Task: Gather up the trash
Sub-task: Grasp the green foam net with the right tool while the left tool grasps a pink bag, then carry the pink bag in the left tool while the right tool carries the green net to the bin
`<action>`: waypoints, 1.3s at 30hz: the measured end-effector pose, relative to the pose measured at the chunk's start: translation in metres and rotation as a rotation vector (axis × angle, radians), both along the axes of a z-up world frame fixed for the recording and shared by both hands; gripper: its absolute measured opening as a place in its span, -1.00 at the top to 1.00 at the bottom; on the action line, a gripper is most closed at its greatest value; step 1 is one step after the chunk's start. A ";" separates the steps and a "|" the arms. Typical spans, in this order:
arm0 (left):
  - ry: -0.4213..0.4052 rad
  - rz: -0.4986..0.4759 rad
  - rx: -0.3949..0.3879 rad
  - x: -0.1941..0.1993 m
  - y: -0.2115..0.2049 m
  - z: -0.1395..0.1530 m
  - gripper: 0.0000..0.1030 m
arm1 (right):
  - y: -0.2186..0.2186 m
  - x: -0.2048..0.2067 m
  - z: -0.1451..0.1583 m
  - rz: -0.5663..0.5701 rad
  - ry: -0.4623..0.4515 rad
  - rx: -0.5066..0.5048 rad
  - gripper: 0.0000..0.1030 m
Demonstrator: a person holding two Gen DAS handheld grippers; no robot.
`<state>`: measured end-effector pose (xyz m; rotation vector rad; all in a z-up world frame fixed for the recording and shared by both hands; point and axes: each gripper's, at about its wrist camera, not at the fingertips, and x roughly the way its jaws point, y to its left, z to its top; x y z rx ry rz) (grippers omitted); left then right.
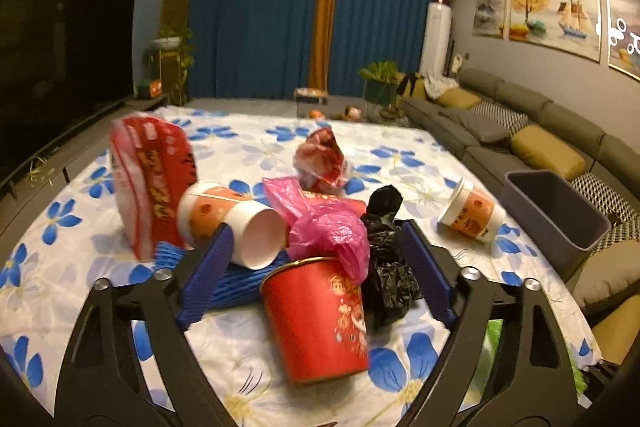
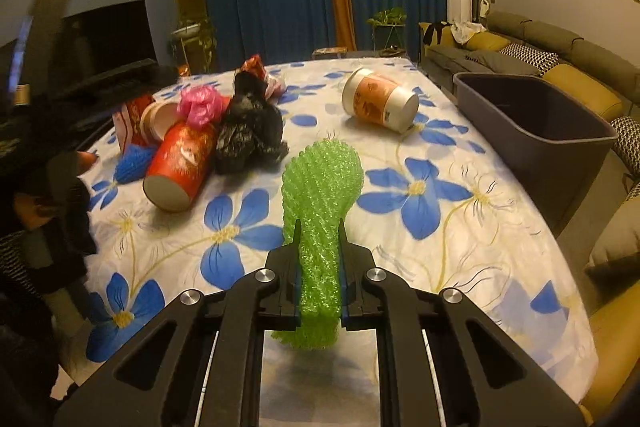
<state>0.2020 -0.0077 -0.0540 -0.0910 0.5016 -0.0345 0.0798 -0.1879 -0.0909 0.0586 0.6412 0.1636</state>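
Green foam net [image 2: 320, 211]: light, squashy; our right gripper [image 2: 319, 267] pinches its base. Left gripper [image 1: 316, 259] gapes, holding nothing; bin [image 2: 536, 131] at two o'clock.

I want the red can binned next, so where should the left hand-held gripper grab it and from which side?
Grip the red can across its round body, near the middle. It lies tipped on the cloth with the open gold rim propped against the pink bag and black bag, so come from above and from its closed end, probably clear of the bags.
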 end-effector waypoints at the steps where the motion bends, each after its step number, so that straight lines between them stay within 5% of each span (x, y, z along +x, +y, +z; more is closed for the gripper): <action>1: 0.030 -0.009 0.001 0.009 -0.001 -0.003 -0.43 | 0.000 0.000 0.001 0.000 -0.003 0.001 0.73; 7: 0.159 -0.040 -0.025 0.042 -0.003 -0.018 0.20 | -0.004 0.004 0.004 -0.001 -0.008 0.008 0.73; 9: 0.160 -0.053 -0.016 0.045 -0.005 -0.020 0.53 | -0.006 0.005 0.004 -0.003 -0.010 0.013 0.73; 14: 0.119 -0.057 -0.051 0.040 0.001 -0.010 0.81 | -0.008 0.007 0.008 -0.005 -0.017 0.017 0.73; 22: -0.020 -0.069 -0.132 0.010 0.018 0.035 0.83 | -0.013 0.010 0.021 -0.015 -0.056 0.025 0.73; 39: -0.158 -0.242 -0.078 -0.025 -0.048 0.085 0.83 | -0.048 0.019 0.070 -0.086 -0.196 0.005 0.73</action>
